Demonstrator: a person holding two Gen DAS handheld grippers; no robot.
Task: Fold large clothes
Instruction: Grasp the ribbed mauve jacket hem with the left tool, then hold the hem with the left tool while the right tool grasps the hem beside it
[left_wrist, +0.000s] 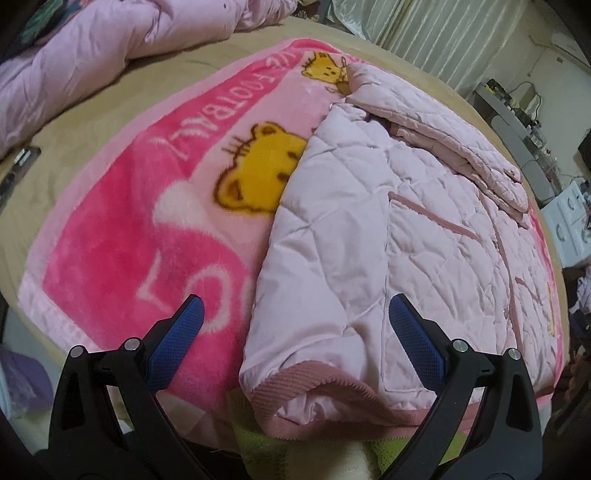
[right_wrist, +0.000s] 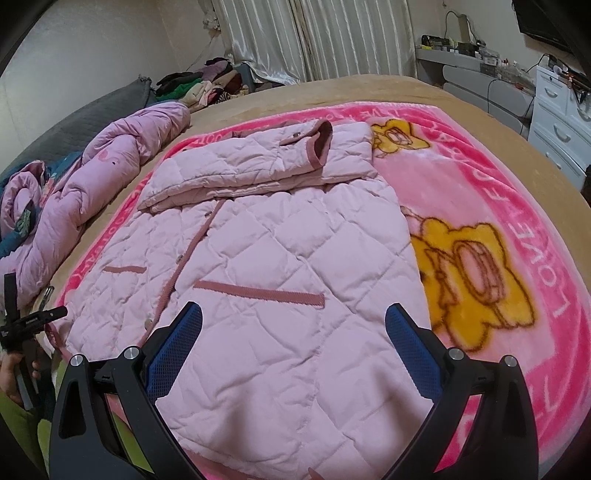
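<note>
A pale pink quilted jacket lies flat on a pink cartoon blanket spread on the bed. Its sleeves are folded across the chest near the collar. My left gripper is open and empty, just above the jacket's ribbed hem at its left corner. My right gripper is open and empty, above the lower right part of the jacket, below a pocket trim. The left gripper also shows at the left edge of the right wrist view.
A rumpled lilac duvet lies on the beige bed sheet left of the blanket. A pile of clothes sits at the bed's far side. White drawers and a cluttered desk stand at the right.
</note>
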